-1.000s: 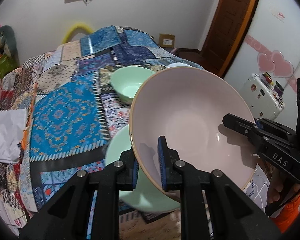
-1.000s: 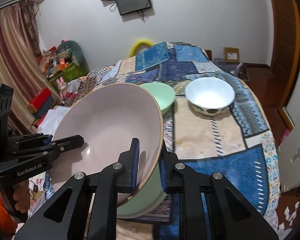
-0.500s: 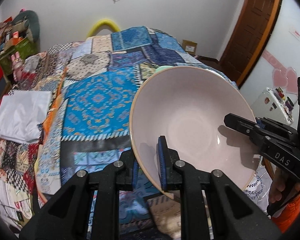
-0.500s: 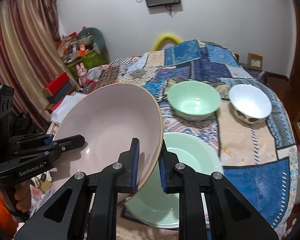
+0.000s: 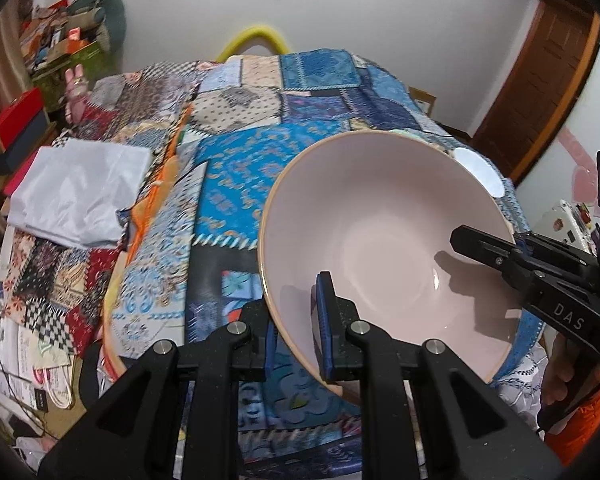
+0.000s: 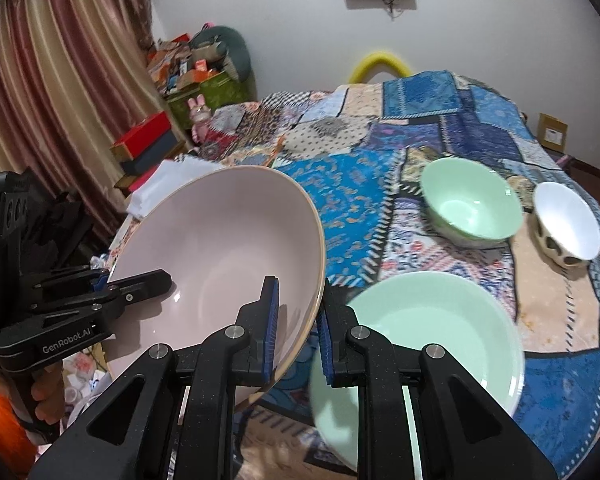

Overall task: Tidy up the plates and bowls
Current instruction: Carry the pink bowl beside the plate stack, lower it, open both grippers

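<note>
A large pink bowl is held in the air by both grippers, one on each side of its rim. My left gripper is shut on its near rim. My right gripper is shut on the opposite rim of the pink bowl. In the right wrist view a large pale green bowl sits on the patchwork cloth just right of the pink one. A smaller green bowl and a white bowl with a spotted outside stand farther back right.
The table is covered by a blue patchwork cloth. A folded white cloth lies at its left edge. Red boxes and clutter stand by the curtain on the left. A wooden door is at the back right.
Both grippers have carried the pink bowl to the left, off the large green bowl it was over. The green bowl now sits uncovered to its right.
</note>
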The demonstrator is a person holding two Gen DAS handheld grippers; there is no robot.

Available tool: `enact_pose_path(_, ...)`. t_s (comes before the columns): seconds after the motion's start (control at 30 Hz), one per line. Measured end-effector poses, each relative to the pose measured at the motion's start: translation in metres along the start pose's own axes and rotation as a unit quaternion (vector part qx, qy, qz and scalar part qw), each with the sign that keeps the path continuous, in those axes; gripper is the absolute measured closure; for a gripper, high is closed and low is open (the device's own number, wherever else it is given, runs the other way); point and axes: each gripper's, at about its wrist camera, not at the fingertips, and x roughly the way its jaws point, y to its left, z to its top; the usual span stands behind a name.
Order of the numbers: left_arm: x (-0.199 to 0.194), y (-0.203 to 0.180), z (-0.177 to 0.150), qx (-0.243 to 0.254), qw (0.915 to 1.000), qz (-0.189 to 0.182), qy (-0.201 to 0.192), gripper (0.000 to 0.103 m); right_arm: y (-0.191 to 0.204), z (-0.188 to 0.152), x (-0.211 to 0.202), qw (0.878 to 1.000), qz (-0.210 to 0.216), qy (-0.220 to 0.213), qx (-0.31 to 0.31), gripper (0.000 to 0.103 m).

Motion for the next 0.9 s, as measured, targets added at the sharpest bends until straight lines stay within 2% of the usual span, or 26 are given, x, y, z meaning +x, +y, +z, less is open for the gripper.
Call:
enact_pose_path(0.47, 0.037, 0.043, -0.019, -0.041, 0.9982, 0.005, 0.044, 0.086, 0.010, -0.011, 0.053, 0.997, 0.003, 0.072, -0.013, 0.087)
enact_pose_path(0.9, 0.065, 0.059, -0.033, -0.060, 0.9952, 0.014, 0.076, 0.086, 0.012, -0.022, 0.082, 0.993, 0.011, 0.114, -0.016, 0.087)
